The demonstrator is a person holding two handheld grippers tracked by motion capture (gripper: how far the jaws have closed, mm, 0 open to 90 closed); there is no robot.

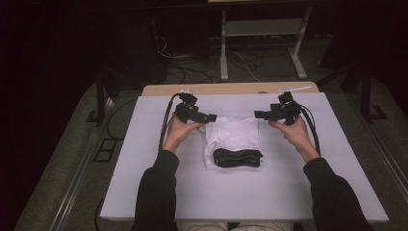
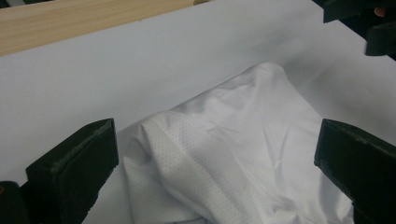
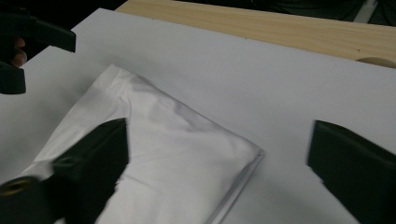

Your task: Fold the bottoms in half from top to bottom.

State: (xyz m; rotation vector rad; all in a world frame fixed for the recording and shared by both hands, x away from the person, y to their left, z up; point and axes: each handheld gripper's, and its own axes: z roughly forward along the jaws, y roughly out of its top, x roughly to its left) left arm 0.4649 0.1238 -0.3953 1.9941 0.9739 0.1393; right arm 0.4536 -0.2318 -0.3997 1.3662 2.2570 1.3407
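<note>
Hovering at mid-frame in the high view, the left gripper and right gripper point inward at each other over the far edge of a folded white garment, apparently so that each can take one corner of it. The garment lies at the centre of a white mat covering the table, with a black band across its near end; whether that band is part of the garment or a separate item cannot be told. A strip of bare wooden tabletop shows at the mat's far edge.

In the left gripper view the jaws stand wide apart at lower left and lower right of the frame, empty, with a rumpled, finely perforated corner of the garment between and beyond them. The other gripper's black tips sit at upper right. In the right gripper view the jaws are likewise spread and hold nothing; a crisp folded corner of the garment lies between them, and the left gripper is at upper left.

Judging by the mirrored, open stance, the hands seem poised for a two-point pick at the far corners, likely to lift or unfold the cloth evenly.
</note>
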